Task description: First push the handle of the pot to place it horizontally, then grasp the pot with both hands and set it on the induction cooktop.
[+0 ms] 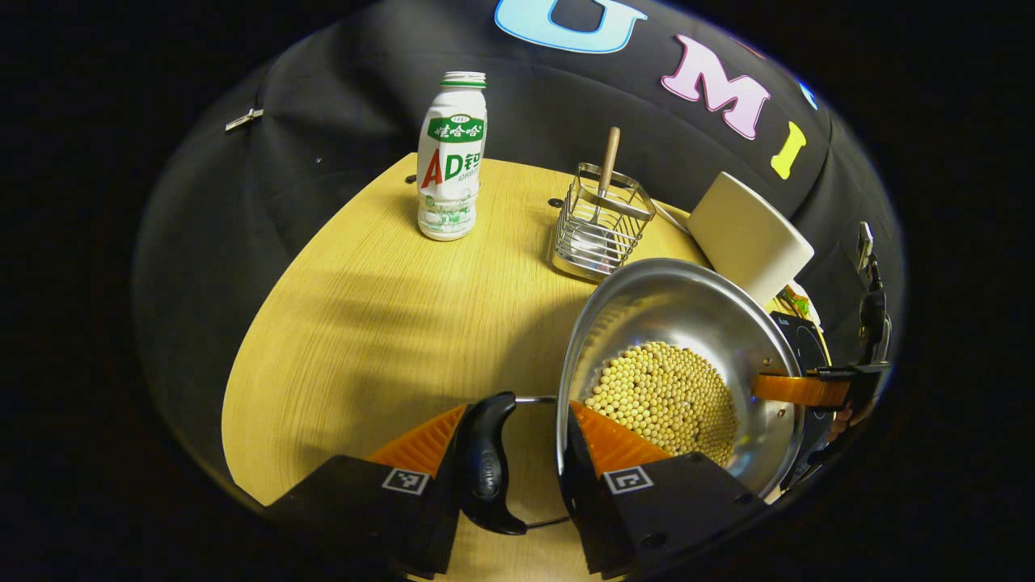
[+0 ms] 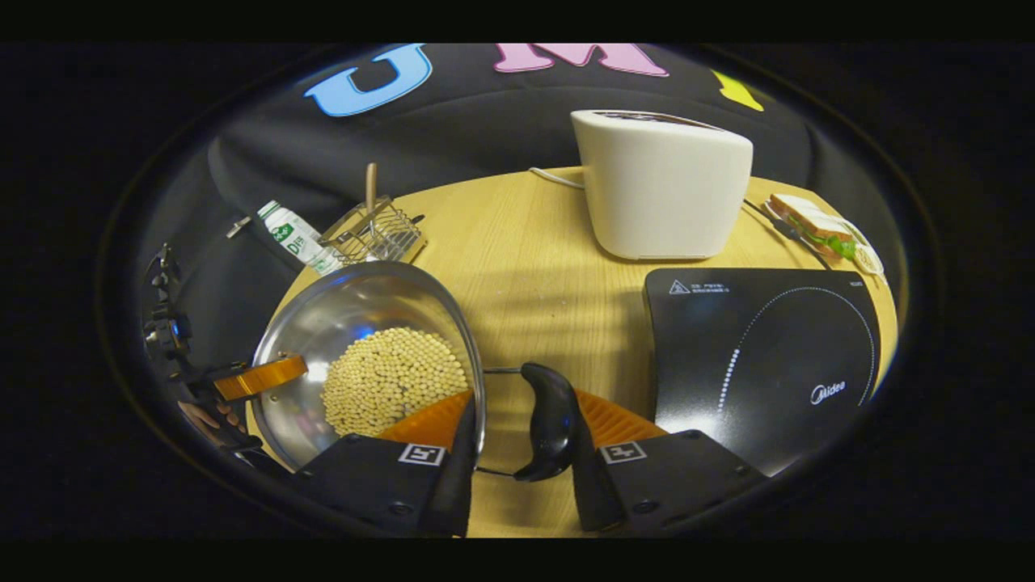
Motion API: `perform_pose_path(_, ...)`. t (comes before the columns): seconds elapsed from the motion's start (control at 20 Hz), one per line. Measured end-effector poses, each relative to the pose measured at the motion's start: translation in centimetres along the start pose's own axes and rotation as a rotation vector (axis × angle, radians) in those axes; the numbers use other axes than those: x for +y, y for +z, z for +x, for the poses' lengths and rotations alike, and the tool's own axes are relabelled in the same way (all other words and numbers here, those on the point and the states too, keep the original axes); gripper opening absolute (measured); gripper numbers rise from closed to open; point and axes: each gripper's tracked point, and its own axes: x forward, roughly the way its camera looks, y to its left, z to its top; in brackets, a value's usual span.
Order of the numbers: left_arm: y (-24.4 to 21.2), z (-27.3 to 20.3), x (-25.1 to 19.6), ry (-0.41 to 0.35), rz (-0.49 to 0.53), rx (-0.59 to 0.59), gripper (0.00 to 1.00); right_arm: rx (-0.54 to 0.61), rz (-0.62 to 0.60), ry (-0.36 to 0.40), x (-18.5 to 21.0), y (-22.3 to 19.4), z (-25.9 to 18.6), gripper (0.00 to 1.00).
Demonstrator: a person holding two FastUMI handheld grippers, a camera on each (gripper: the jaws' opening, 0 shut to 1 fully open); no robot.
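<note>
Both handles level and pinched; left gripper [image 1: 517, 453] and right gripper [image 2: 521, 440] jaws each clamped on a handle of the pot [image 2: 368, 364], at mid-bench, left of the induction cooktop [image 2: 760, 356]; transfer onto it left.

Bare table [image 2: 550, 267] between pot [image 2: 364, 323] and cooktop [image 2: 768, 356] (toaster [image 2: 663, 186] behind).

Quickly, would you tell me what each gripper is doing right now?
Left gripper: straddles a pot handle; grip cannot be told.
Right gripper: the same at the opposite handle.
</note>
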Motion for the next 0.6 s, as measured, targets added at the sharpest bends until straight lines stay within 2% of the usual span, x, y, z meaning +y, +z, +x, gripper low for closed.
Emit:
perform_pose_path(0.05, -0.1, -0.3, 0.0, 0.006, -0.006, -0.005, 0.62, 0.008, -0.008, 0.000, 0.0, -0.2, -0.1, 0.54)
perform_pose_path(0.35, -1.4, -2.4, -0.5, 0.033, -0.019, 0.001, 0.60, 0.033, -0.025, 0.015, 0.2, -1.3, -2.1, 0.54)
perform_pose_path(0.6, -0.3, -4.9, -2.7, 0.036, 0.007, -0.025, 0.60, 0.011, -0.010, 0.018, -0.9, -0.1, -5.3, 0.53)
